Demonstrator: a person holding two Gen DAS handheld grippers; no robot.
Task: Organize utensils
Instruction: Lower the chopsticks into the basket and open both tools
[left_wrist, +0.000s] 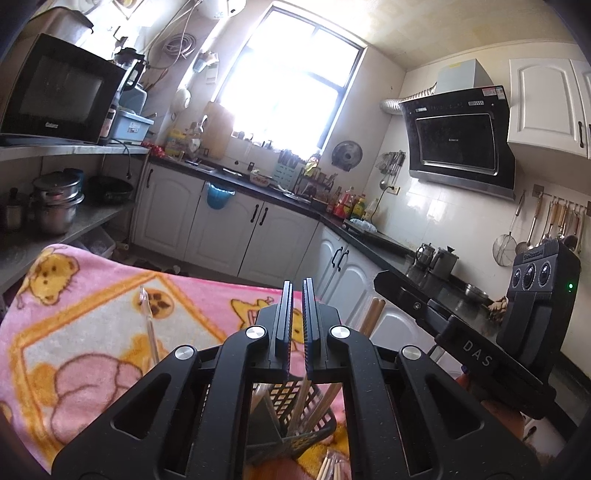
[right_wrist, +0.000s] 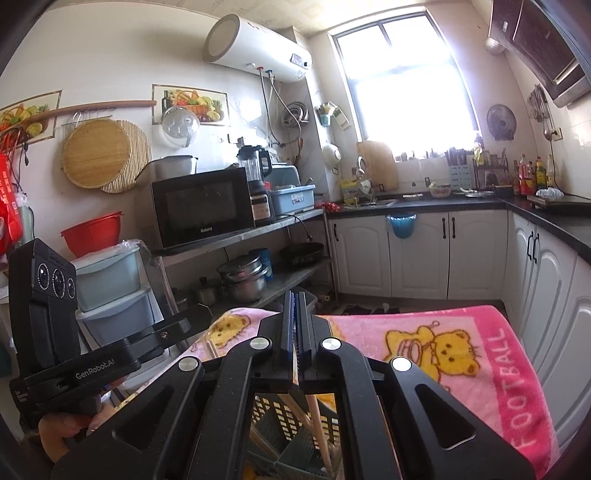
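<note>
both grippers are held above the pink blanket (left_wrist: 92, 332). the left gripper (left_wrist: 297, 295) has fingers nearly pressed together, a narrow gap, nothing pinched. the right gripper (right_wrist: 294, 306) is closed almost flat; whether a chopstick is pinched cannot be told. the dark slotted holder (left_wrist: 295, 424) with upright chopsticks (left_wrist: 321, 402) sits directly below both. a clear utensil (left_wrist: 149, 325) lies lengthwise left of the left gripper, which is nearer.

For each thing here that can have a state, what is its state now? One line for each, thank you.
left gripper: fingers nearly together, holding nothing visible.
right gripper: fingers close together; a grip cannot be told.
utensil basket: upright on the pink blanket, with chopsticks standing inside.
clear straw: lying loose on the blanket.
cabinet doors: shut.
</note>
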